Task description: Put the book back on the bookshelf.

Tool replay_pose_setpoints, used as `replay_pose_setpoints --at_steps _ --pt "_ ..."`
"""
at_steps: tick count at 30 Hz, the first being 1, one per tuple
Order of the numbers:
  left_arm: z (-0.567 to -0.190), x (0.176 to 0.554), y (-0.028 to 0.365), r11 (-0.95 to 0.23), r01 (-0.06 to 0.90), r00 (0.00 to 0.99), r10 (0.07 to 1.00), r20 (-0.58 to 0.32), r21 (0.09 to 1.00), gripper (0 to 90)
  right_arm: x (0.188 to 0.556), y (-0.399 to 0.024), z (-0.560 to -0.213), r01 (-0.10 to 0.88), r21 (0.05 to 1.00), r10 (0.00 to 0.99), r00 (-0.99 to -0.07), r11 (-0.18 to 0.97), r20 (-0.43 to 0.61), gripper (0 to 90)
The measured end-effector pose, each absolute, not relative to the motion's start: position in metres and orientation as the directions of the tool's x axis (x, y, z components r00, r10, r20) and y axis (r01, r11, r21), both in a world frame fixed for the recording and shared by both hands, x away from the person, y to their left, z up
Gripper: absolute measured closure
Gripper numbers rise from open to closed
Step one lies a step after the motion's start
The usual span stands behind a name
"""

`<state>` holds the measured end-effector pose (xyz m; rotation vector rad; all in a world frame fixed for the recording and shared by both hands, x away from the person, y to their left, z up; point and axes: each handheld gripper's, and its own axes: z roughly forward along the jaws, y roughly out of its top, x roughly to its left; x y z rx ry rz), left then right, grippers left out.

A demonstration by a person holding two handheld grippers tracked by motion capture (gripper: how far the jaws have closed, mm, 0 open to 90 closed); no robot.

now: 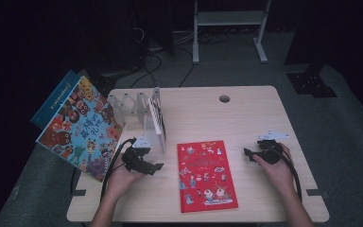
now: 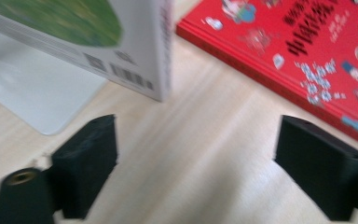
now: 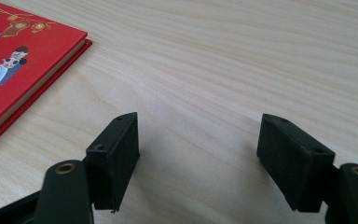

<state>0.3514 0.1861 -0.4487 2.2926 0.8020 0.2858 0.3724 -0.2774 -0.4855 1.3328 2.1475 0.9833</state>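
High view: a pale wooden table (image 1: 246,118) stands in a dark room with cables on the grey floor. One red book (image 1: 206,175) lies flat at lower centre, between the left gripper (image 1: 157,166) and the right gripper (image 1: 246,152). One white book (image 1: 159,122) stands in a white rack (image 1: 127,105); two more picture books (image 1: 78,125) lean at left.

Left gripper view: the jaws gape, nothing between them; the red book (image 2: 279,42) sits upper right, the white book (image 2: 121,42) upper left.

Right gripper view: the jaws are released, bare wood between; the red book (image 3: 18,65) is upper left.
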Motion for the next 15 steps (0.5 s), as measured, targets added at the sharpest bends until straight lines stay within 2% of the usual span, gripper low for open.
replay_pose_setpoints --at_steps 4,9,15 --pt "-0.459 0.342 0.184 -0.624 0.453 0.81 0.587 -0.001 0.637 1.3 0.371 -0.277 -0.485 0.588 0.754 0.891 -0.454 0.292 0.009 33.4" --pt "-0.469 0.335 0.181 -0.645 0.431 0.835 0.55 -0.008 0.631 0.0 0.368 -0.272 -0.477 0.608 0.745 0.878 -0.475 0.274 0.065 39.7" --pt "-0.476 0.334 0.177 -0.67 0.39 0.857 0.515 0.018 0.632 0.0 0.363 -0.256 -0.467 0.612 0.748 0.835 -0.53 0.256 0.148 42.1"
